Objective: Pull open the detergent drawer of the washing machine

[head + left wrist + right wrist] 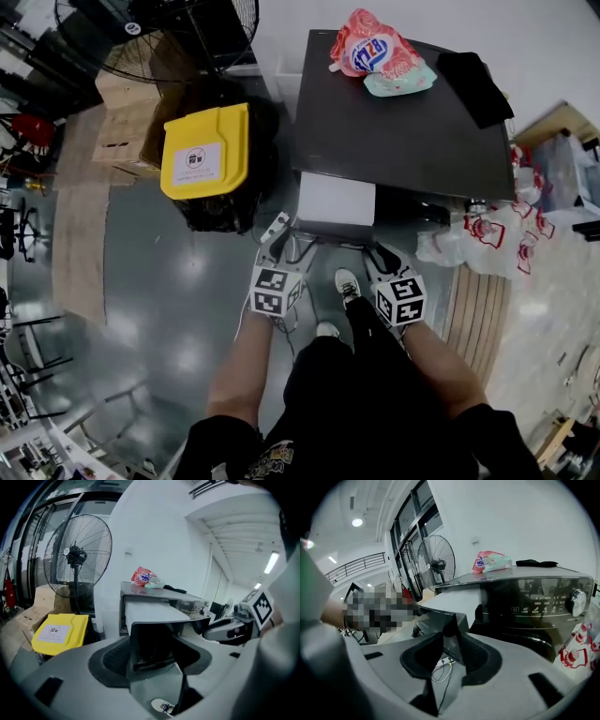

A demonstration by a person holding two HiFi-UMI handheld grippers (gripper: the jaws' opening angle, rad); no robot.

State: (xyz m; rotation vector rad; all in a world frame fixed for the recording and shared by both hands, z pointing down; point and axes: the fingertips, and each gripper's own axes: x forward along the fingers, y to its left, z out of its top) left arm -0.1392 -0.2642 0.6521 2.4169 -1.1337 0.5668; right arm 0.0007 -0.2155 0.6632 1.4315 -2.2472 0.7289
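The washer [403, 122] stands straight ahead of the person, dark-topped. Its drawer [336, 199] is at the upper left of the front and already juts well out toward the person, so the pull looks done or close to it. The drawer shows a flat white top and a dark front face, and it sits level. If any travel is left, the next move calls for a grip on that front lip and a straight, level draw back; if not, the tools only need to back off.

The left tool [152, 644] faces the drawer's front from just before it, jaws spread and holding nothing. The right tool [453, 630] sits lower right of the drawer, jaws seemingly pressed together and empty.
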